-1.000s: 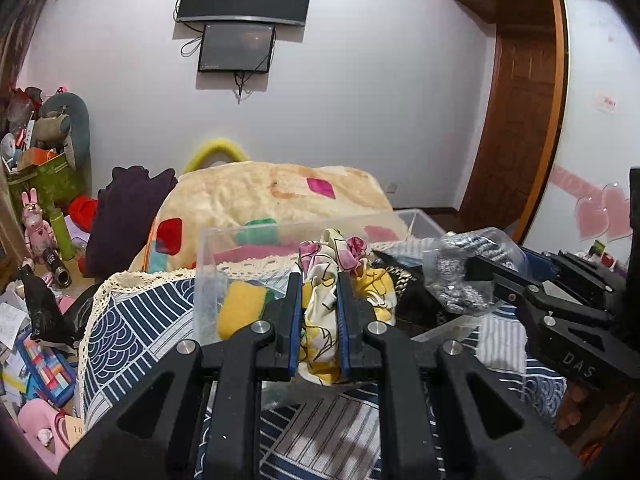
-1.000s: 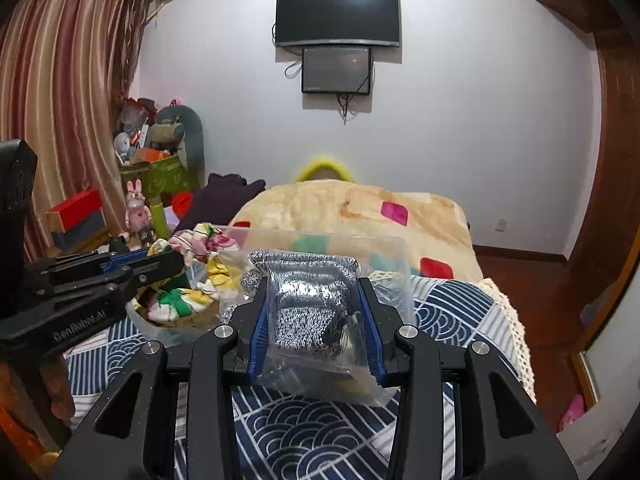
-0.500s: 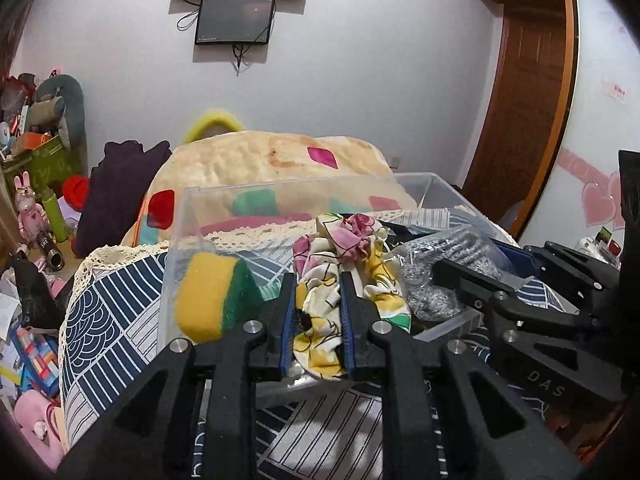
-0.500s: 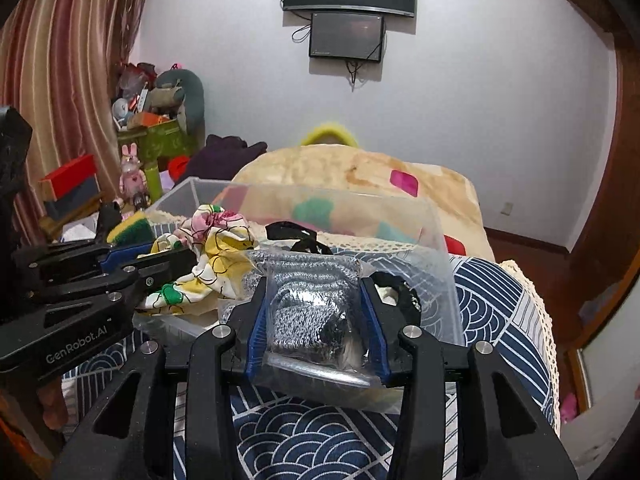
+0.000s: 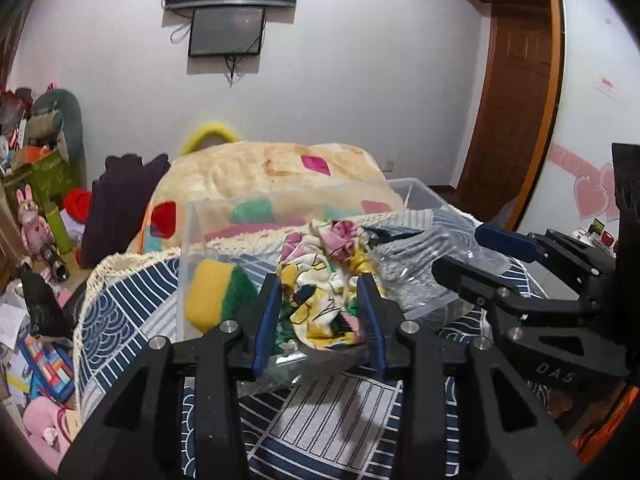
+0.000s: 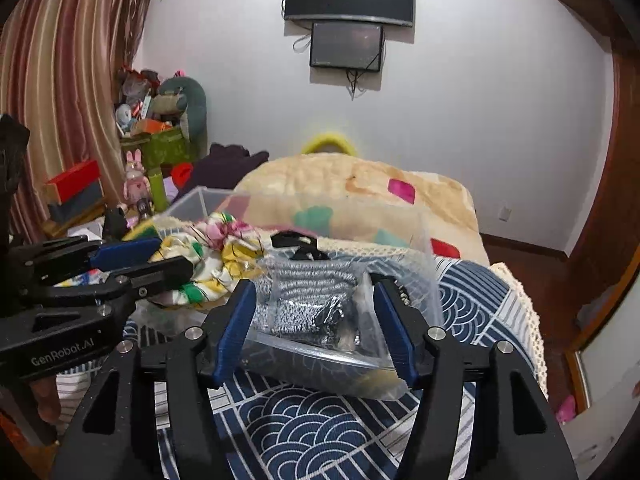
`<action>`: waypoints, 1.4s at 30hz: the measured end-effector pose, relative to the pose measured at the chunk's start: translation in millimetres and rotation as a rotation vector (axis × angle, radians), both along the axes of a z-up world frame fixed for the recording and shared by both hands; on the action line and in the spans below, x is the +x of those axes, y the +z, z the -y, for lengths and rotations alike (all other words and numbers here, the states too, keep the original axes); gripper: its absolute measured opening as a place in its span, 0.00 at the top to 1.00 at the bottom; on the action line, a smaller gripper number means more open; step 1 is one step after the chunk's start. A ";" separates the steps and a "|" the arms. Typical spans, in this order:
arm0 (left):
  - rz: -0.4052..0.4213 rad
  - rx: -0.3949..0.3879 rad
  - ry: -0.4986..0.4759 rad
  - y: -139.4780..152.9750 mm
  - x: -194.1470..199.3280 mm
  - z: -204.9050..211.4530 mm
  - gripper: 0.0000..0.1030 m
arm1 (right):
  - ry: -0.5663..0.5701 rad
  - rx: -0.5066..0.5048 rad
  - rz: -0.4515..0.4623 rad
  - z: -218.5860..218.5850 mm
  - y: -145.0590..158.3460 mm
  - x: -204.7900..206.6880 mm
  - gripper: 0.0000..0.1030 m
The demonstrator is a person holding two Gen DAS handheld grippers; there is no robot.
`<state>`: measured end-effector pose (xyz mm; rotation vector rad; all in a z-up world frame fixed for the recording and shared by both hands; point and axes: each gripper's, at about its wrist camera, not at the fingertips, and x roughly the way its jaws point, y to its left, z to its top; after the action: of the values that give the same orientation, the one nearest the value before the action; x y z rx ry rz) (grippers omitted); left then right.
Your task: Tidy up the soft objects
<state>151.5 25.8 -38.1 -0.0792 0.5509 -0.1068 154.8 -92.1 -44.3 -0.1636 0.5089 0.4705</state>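
Note:
A clear plastic bin (image 5: 188,240) stands on the blue patterned bedspread (image 5: 120,300). In it lie a yellow-green sponge (image 5: 216,292), a floral cloth (image 5: 324,280) and a clear bag of grey knit fabric (image 6: 312,304). My left gripper (image 5: 320,312) is open, its jaws apart on either side of the floral cloth, which rests loose over the bin's near wall. My right gripper (image 6: 312,324) is open, its jaws apart around the bag, which sits at the bin's near right corner. The left gripper also shows in the right wrist view (image 6: 152,260), and the right gripper in the left wrist view (image 5: 476,252).
A beige blanket with coloured patches (image 5: 272,176) lies heaped behind the bin. A dark purple garment (image 5: 120,200) is at its left. Toys and boxes (image 5: 36,216) crowd the left side. A wooden door (image 5: 512,112) is at the right.
Both grippers have opened: the left one has let go of the floral cloth and the right one of the bag. Both items now rest in the bin.

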 end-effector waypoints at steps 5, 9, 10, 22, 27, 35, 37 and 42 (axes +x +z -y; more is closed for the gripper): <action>0.046 0.012 0.022 16.8 -15.7 2.5 0.62 | 0.008 0.043 0.037 10.7 16.9 -13.4 0.44; 0.093 -0.002 0.058 31.5 -35.2 0.7 0.62 | 0.019 0.082 0.064 16.5 27.5 -26.0 0.44; 0.103 -0.001 0.062 33.9 -38.5 0.7 0.62 | 0.021 0.091 0.071 17.9 29.9 -29.7 0.44; 0.197 -0.030 0.021 47.9 -94.3 5.0 0.40 | 0.048 0.171 0.145 26.6 38.7 -71.7 0.23; 0.225 -0.003 0.050 42.7 -110.8 7.5 0.27 | 0.022 0.162 0.182 27.9 34.2 -81.1 0.14; 0.257 -0.039 0.037 35.4 -127.5 5.5 0.07 | -0.011 0.187 0.196 32.8 24.0 -88.4 0.04; 0.268 -0.046 0.040 34.4 -131.0 5.1 0.05 | -0.015 0.183 0.199 32.8 21.2 -89.2 0.04; 0.277 -0.049 0.049 32.7 -133.8 2.6 0.04 | -0.019 0.199 0.192 35.8 20.5 -90.6 0.04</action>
<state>17.7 23.2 -5.4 -0.1238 0.2700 -0.0814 64.2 -127.9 -23.8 -0.0124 0.2729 0.4788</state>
